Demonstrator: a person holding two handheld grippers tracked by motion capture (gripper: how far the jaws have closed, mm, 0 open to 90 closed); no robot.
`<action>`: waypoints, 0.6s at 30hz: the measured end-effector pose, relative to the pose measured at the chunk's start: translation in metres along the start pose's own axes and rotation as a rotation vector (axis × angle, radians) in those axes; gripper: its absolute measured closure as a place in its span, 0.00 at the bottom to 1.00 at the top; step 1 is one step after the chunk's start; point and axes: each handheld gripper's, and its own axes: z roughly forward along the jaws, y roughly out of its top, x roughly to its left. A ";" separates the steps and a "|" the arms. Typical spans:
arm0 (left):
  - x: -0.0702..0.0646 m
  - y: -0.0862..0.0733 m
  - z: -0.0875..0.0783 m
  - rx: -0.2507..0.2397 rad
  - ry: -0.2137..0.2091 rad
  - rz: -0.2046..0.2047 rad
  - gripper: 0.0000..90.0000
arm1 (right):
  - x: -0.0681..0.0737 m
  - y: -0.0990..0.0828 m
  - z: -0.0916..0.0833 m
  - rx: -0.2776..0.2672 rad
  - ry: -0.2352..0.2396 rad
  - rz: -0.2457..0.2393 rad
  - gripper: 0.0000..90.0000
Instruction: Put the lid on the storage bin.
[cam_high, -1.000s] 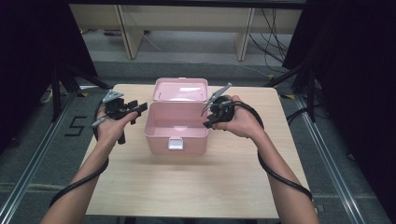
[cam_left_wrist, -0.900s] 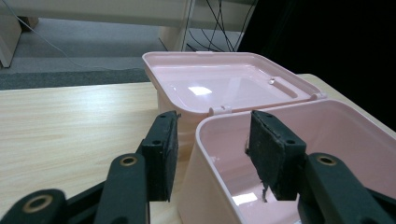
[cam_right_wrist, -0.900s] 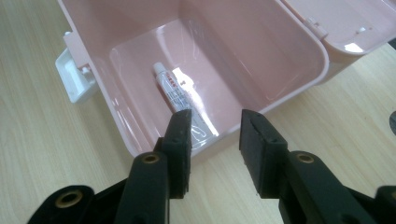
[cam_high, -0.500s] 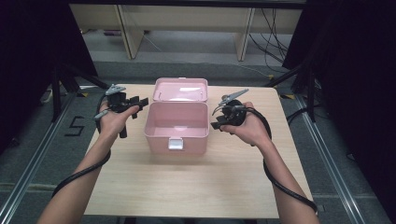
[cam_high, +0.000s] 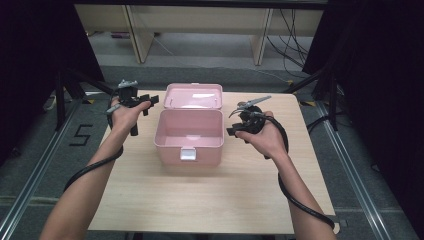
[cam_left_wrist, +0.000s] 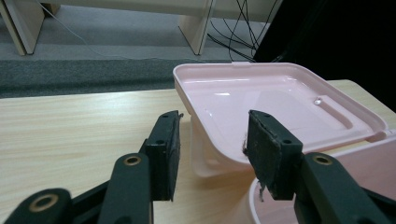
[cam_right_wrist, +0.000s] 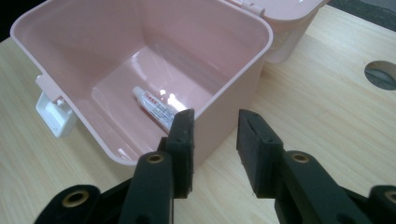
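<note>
At the centre of the tabletop (cam_high: 210, 200) stands the pink box (cam_high: 189, 135), its lid (cam_high: 194, 96) thrown back at the box's 12 o'clock and lying open side up. On the box floor lies a small white tube (cam_right_wrist: 156, 107), slanted, alone in there; the white latch (cam_high: 188, 154) hangs at the front wall.

The step in hand looks like the pause between opening the box and either taking the tube out or shutting the lid; neither has begun. Judging by the stance, the next move calls for one gripper to dip over the rim and down to the tube while the other steadies the box.

The right gripper (cam_high: 235, 131) hovers at the box's 3 o'clock, jaws apart and empty, one just outside the near corner of the wall. The left gripper (cam_high: 146, 106) is off the box's 10 o'clock, jaws spread wide, holding nothing, facing the lid's edge.
</note>
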 end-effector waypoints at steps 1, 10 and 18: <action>0.000 0.000 0.001 0.003 -0.001 -0.002 0.60 | 0.000 -0.001 -0.001 0.003 -0.007 0.010 0.79; 0.001 0.006 0.018 0.059 0.006 -0.007 0.65 | 0.006 0.001 0.002 0.023 -0.002 0.095 0.82; -0.002 0.016 0.033 0.120 0.006 -0.009 0.69 | 0.006 0.008 0.010 0.032 -0.013 0.127 0.82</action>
